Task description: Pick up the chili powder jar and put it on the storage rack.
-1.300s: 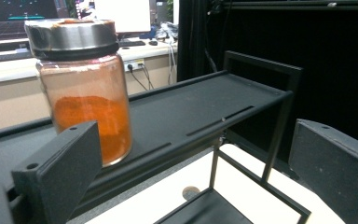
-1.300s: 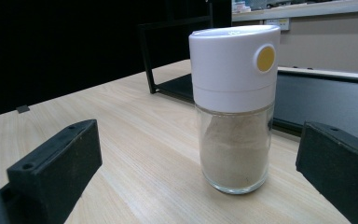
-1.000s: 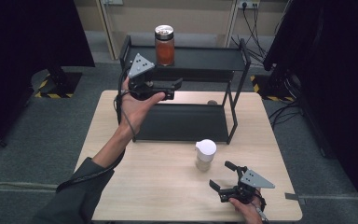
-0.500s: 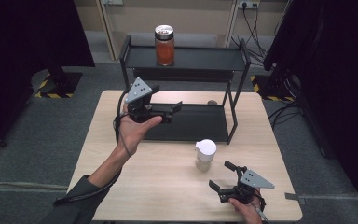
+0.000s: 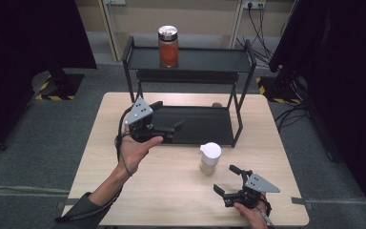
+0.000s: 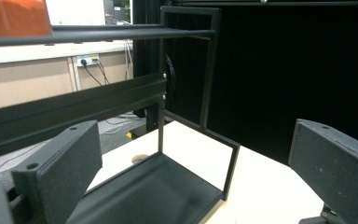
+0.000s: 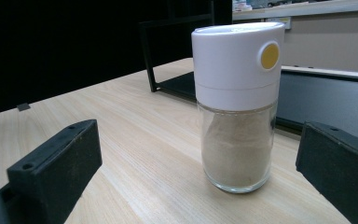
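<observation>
A glass shaker [image 5: 210,157] with a white cap and pale powder stands upright on the wooden table [image 5: 171,191]. In the right gripper view the shaker [image 7: 235,102] stands a short way ahead of the jaws, slightly right of centre. My right gripper [image 5: 226,180] rests low at the table's front right, open and empty. An orange jar [image 5: 168,46] with a silver lid stands on the top shelf of the black rack [image 5: 195,59]. My left gripper [image 5: 169,117] hovers open over the left front of the rack's lower tray [image 5: 205,126], holding nothing.
The rack's posts [image 5: 239,119] and upper rail [image 6: 98,32] stand close around the left gripper. A small brown round thing [image 5: 216,104] lies on the table behind the tray. Dark curtains and cables surround the table on grey floor.
My left gripper has come down and toward the person, from near the top shelf's left end to the lower tray's front. The right gripper and shaker have stayed put.
</observation>
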